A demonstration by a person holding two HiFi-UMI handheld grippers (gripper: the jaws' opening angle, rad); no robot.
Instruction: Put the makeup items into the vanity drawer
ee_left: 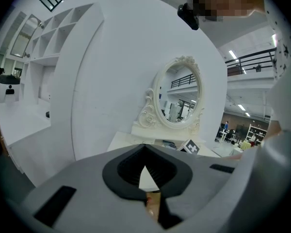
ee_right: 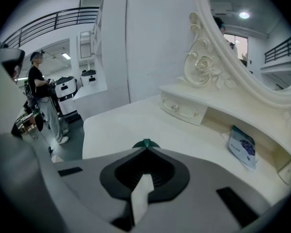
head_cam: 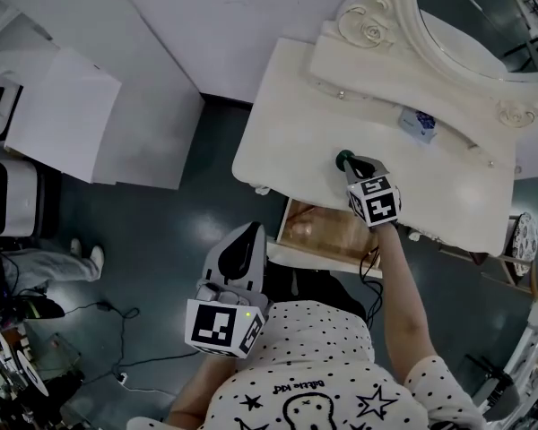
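Looking down through the head view, I have the right tongs (head_cam: 357, 170) out over the white table (head_cam: 287, 124), tips low near its middle. In the right gripper view the right tongs (ee_right: 145, 149) are closed, and a dark green item (ee_right: 145, 143) sits pinched at the very tips, only its rounded top showing past them. From above, the same green item (head_cam: 343, 159) is a small dark round shape on or just above the tabletop, just behind the open drawer (head_cam: 327, 231). I cannot tell whether it touches the surface.

The drawer is pulled out from the table's front edge, its brown wooden bottom showing between the table and my body. I cannot make out what lies inside it.

The left tongs (head_cam: 249, 231) hang over the dark floor (head_cam: 161, 231), to the left of the drawer and apart from the table. In the left gripper view the left tongs (ee_left: 144, 147) are closed with nothing between them; only the table and a strip of the drawer's wood show through the gap behind the tips.

An oval mirror (head_cam: 466, 16) in a carved white frame stands at the back of the table. Under it, a blue packet (head_cam: 419, 124) leans in the open shelf (ee_right: 262, 144); the right gripper view shows that packet (ee_right: 242, 147) tilted there, to the right of a small closed drawer (ee_right: 182, 109) with two knobs.
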